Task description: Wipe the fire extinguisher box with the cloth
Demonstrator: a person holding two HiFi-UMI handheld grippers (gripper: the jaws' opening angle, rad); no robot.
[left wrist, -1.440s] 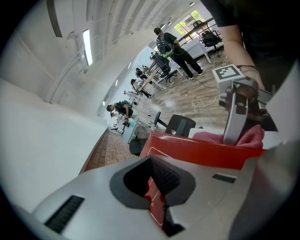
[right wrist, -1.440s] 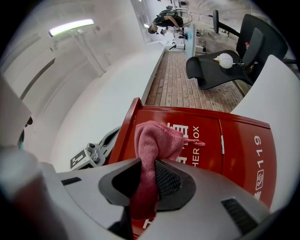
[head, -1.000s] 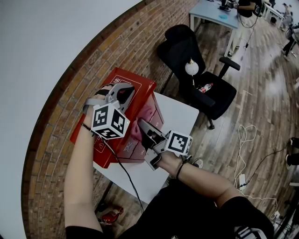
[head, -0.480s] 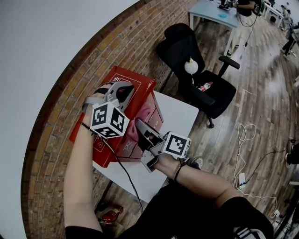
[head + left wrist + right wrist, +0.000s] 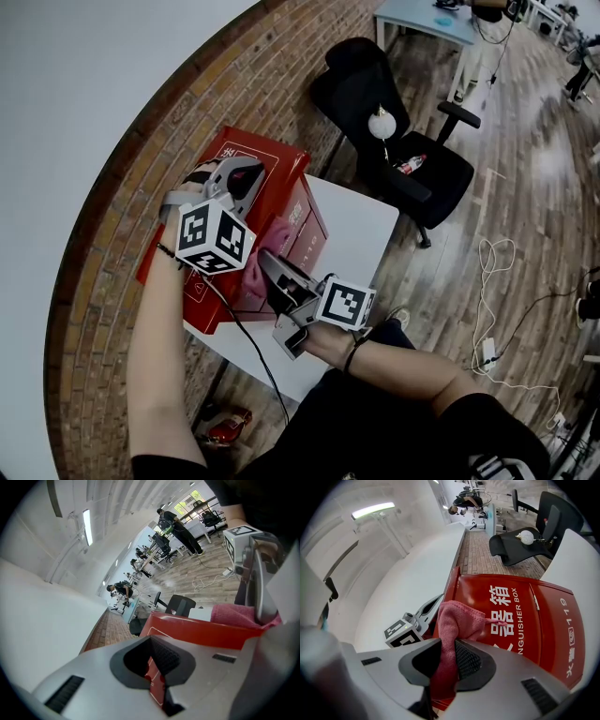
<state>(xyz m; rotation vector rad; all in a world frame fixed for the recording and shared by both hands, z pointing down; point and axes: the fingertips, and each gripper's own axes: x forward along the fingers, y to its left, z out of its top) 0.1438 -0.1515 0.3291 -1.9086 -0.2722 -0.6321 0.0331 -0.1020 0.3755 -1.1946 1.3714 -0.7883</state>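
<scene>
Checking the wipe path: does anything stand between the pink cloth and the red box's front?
Nothing visible. The pink cloth, clamped in the right tongs, lies against the red rectangular fire extinguisher box. The shut left tongs sit on its top, aside.

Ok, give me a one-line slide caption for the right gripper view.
Right gripper, shut on the pink cloth, holds it against the lettered face of the red fire extinguisher box.

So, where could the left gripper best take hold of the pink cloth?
Probably the loose bunched top of the pink cloth, coming from above: it sticks out beyond the shut jaws of the right gripper, against the red fire extinguisher box.
</scene>
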